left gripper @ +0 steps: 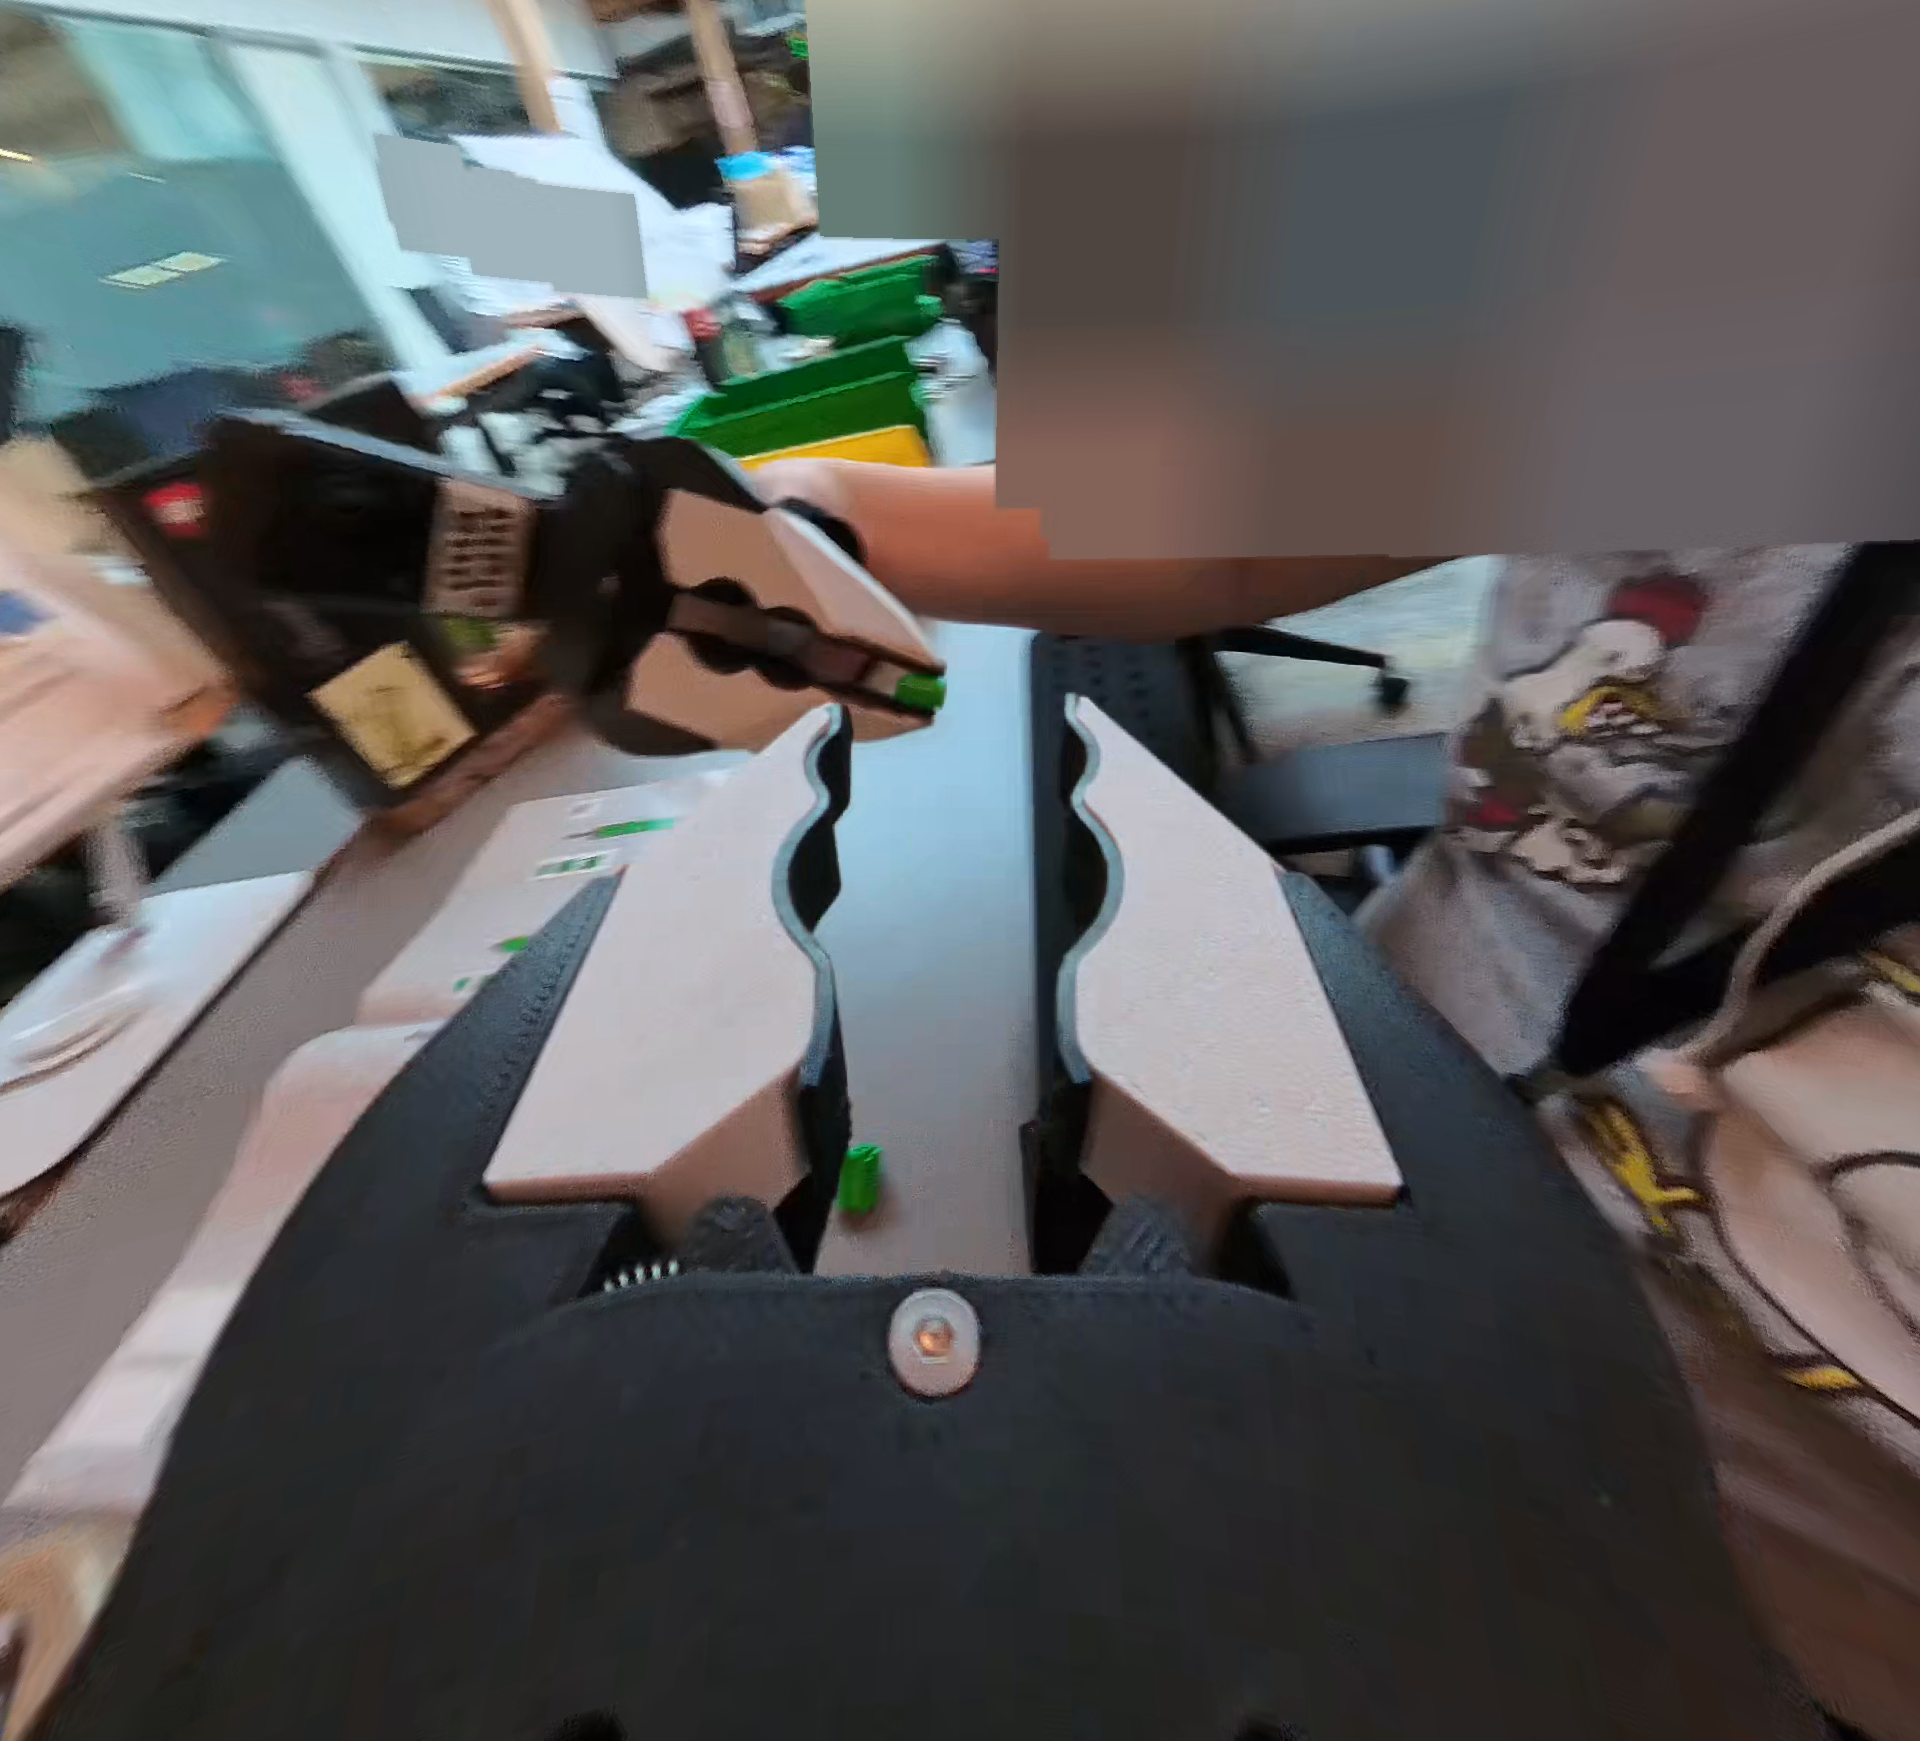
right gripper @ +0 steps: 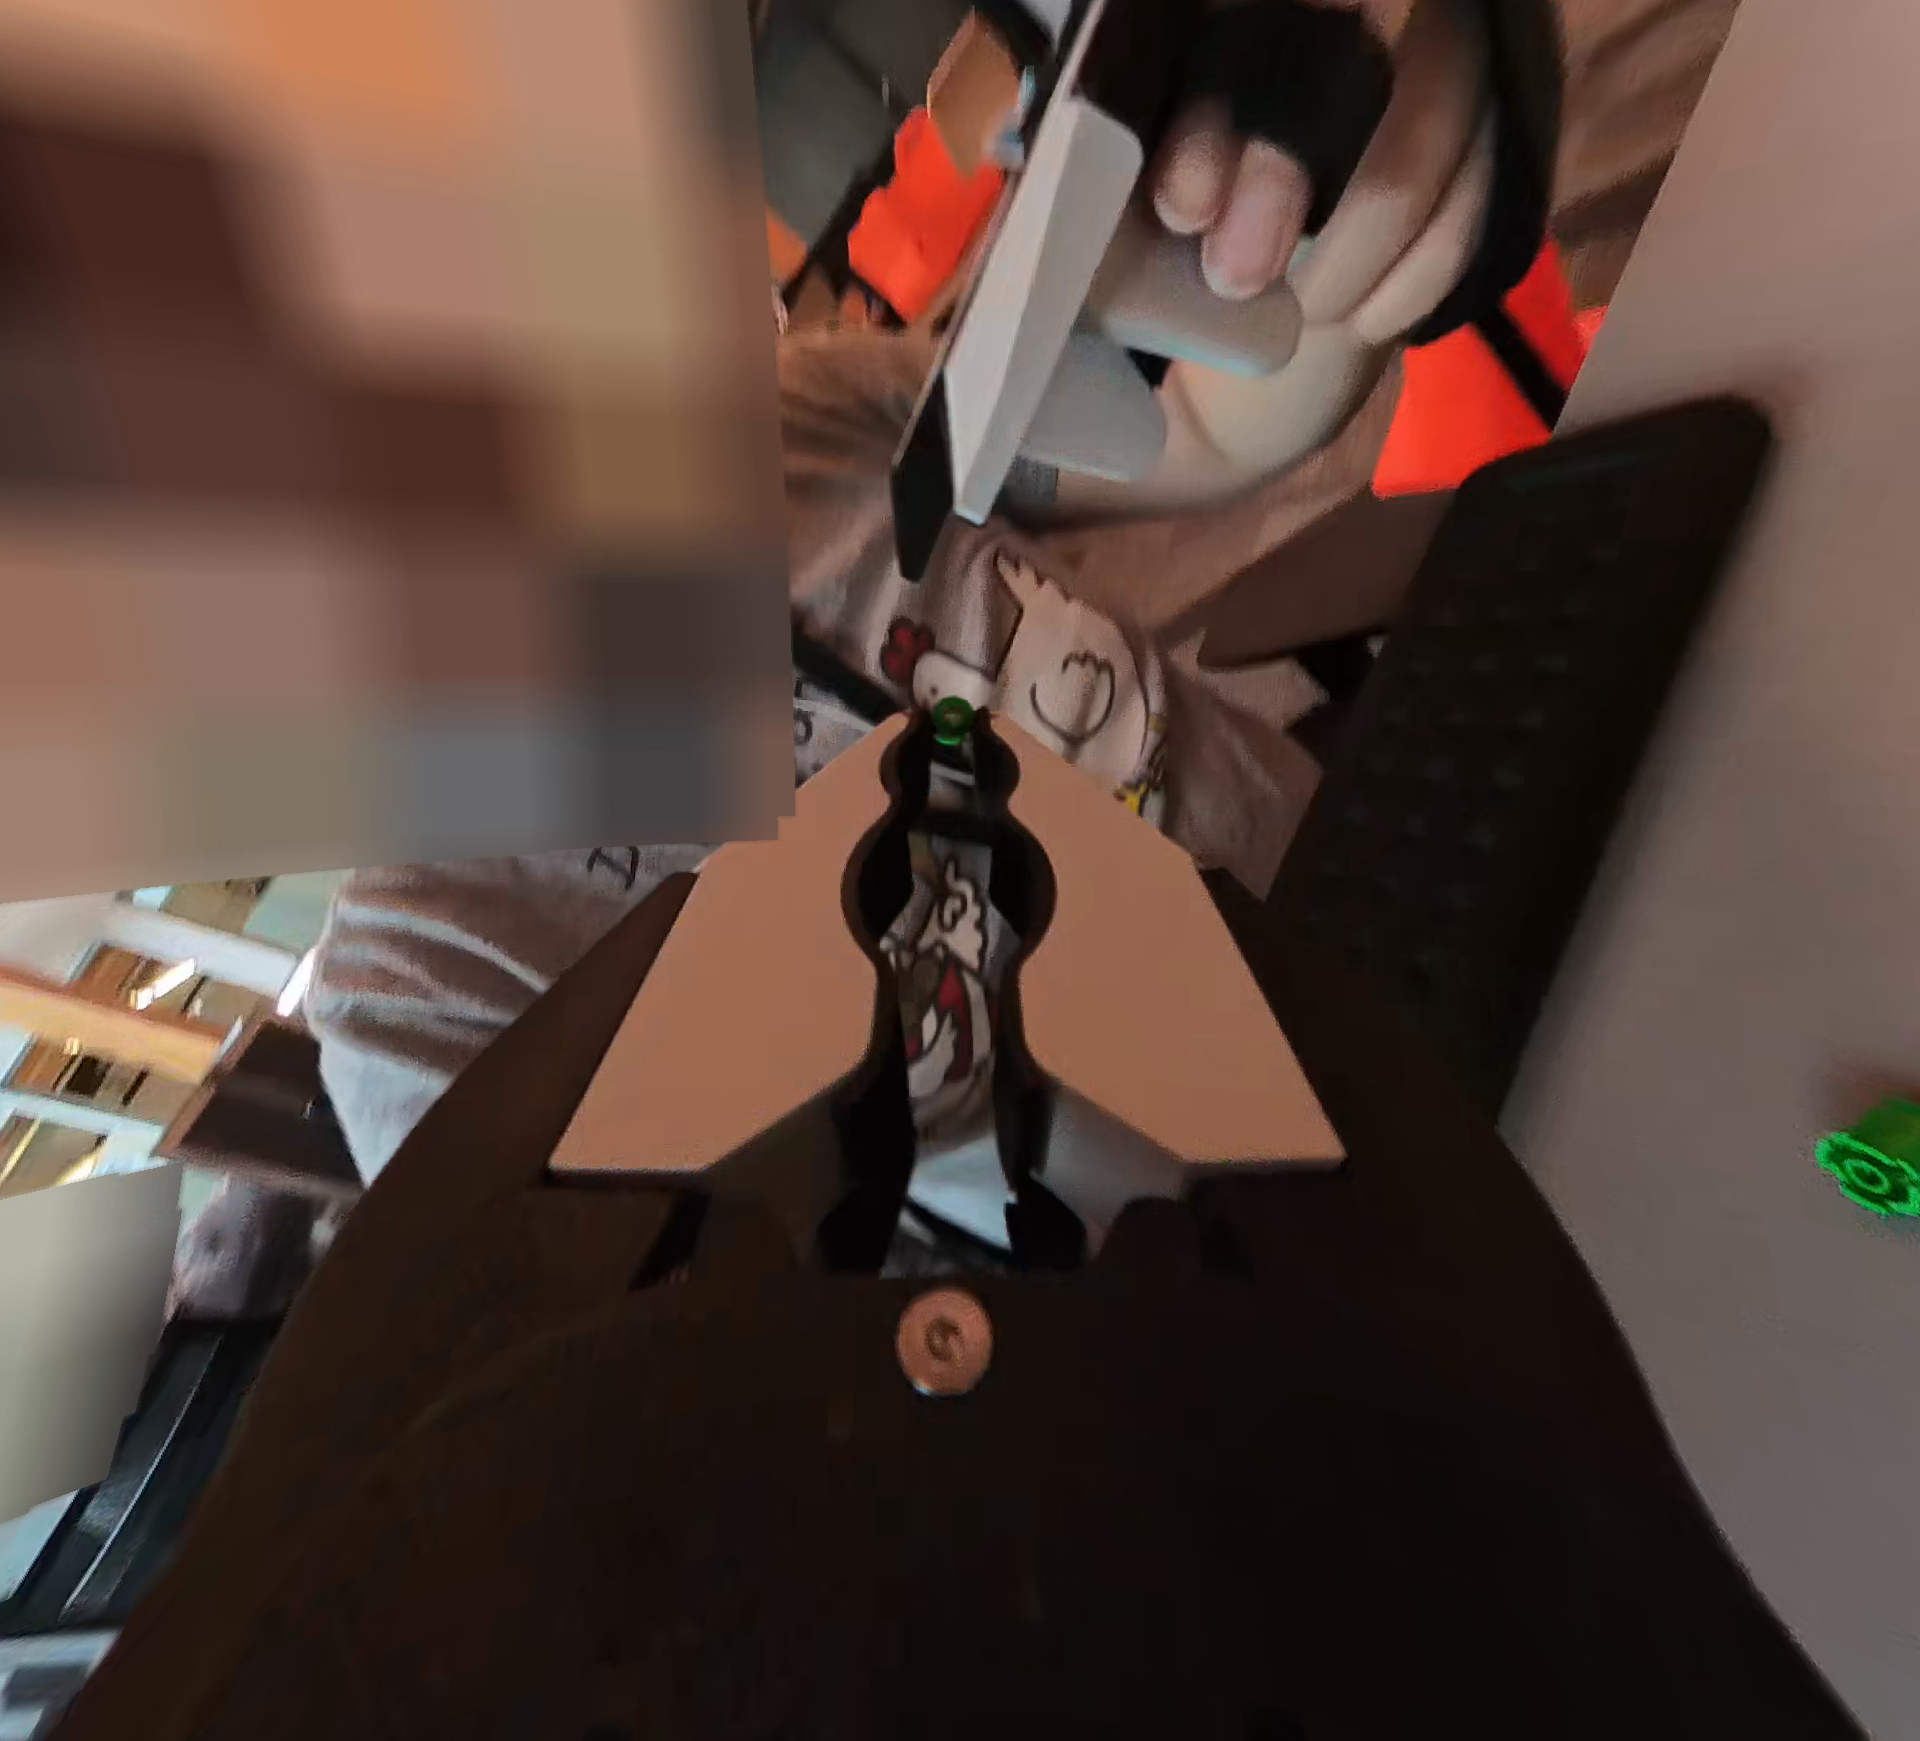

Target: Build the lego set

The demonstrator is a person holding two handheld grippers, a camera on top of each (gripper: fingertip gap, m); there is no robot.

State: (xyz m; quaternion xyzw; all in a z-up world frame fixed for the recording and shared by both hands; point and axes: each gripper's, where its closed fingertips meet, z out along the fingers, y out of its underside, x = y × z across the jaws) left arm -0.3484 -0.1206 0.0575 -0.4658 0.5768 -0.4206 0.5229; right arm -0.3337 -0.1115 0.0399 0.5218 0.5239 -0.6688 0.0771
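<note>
green piece (right gripper: 952, 717) pinched at right tongs (right gripper: 951, 735) tips, seemingly

matt grainy plastic left gripper (left gripper: 945, 735); glossy green plastic piece (left gripper: 859, 1179); smooth matt table (left gripper: 935, 1016); printed cloth shirt (left gripper: 1621, 756).

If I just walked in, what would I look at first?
Probably the right gripper, lifted above the table with its jaws pinching a tiny green lego piece. Next, the left gripper, big and close, jaws wide open and empty. Another green piece lies on the table beneath it.
</note>
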